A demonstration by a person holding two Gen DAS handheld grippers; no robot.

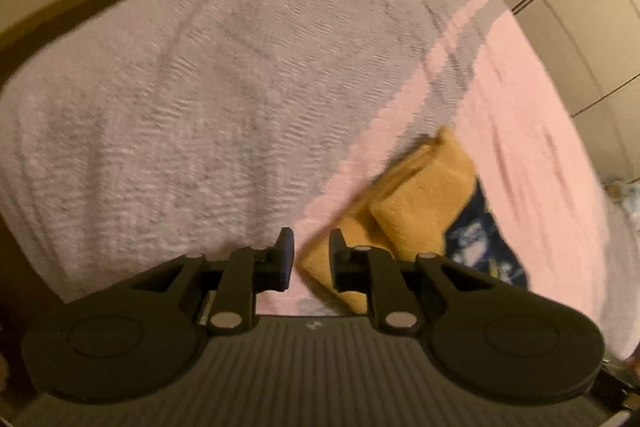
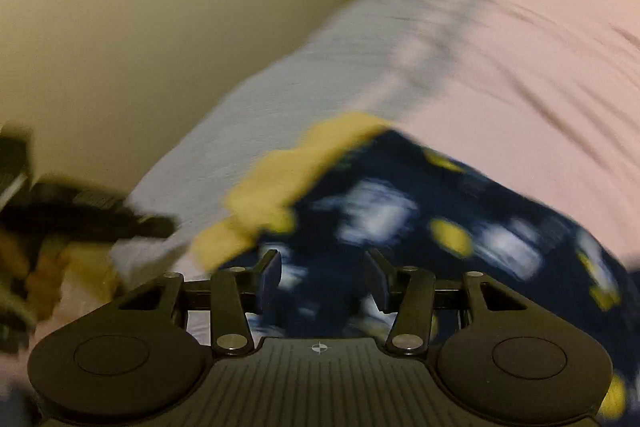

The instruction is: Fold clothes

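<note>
From the left wrist camera, the left gripper (image 1: 311, 251) hangs above a bed (image 1: 168, 115) with its two black fingers (image 1: 285, 259) parted by a narrow gap and nothing pinched between them. The bed cover shows two colours, a grey-white textured part on the left and a pink part (image 1: 532, 147) on the right, with pink stripes where they meet. One mustard-yellow cloth (image 1: 416, 203) lies folded on the pink part just beyond the fingertips, and beside it, touching its right edge, lies one dark blue patterned garment (image 1: 480, 251) with white and yellow prints. A wardrobe (image 1: 592, 23) with pale doors stands beyond the bed on the right. The right wrist camera view is strongly blurred. The right gripper (image 2: 322, 275) has its two fingers spread apart over the dark blue patterned garment (image 2: 420, 211); the cloth sits in the gap between them, but whether the pads press on it cannot be told. The yellow cloth (image 2: 280, 187) lies against the garment's left edge. At the far left the other gripper (image 2: 92, 211) shows as a dark smear
</note>
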